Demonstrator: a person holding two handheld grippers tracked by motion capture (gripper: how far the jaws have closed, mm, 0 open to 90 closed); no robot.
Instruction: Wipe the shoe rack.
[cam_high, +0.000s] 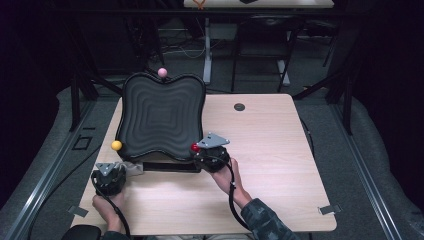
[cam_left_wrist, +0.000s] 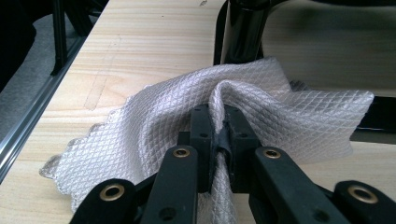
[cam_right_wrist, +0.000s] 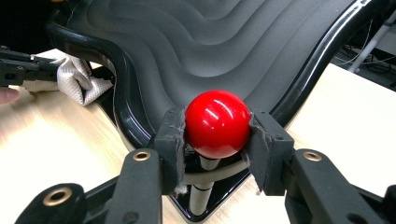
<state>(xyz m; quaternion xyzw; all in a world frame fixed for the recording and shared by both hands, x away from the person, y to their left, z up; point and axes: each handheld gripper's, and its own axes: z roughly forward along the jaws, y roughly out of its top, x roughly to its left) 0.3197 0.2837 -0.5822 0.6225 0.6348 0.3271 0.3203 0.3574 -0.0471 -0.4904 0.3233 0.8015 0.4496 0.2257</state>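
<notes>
Left gripper (cam_left_wrist: 219, 135) clamped on cloth (cam_left_wrist: 154, 126), fold running toward 12 o'clock. Right gripper (cam_right_wrist: 218, 135) clamped on red knob (cam_right_wrist: 217, 123), stem vertical, at tray's (cam_high: 160, 115) 5 o'clock corner.

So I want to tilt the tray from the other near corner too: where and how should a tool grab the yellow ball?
Probably grip the yellow ball itself across its round middle, coming in level from the table edge nearest the person. It likely sits on a post like the red ball, which the right tool clamps that way.
</notes>
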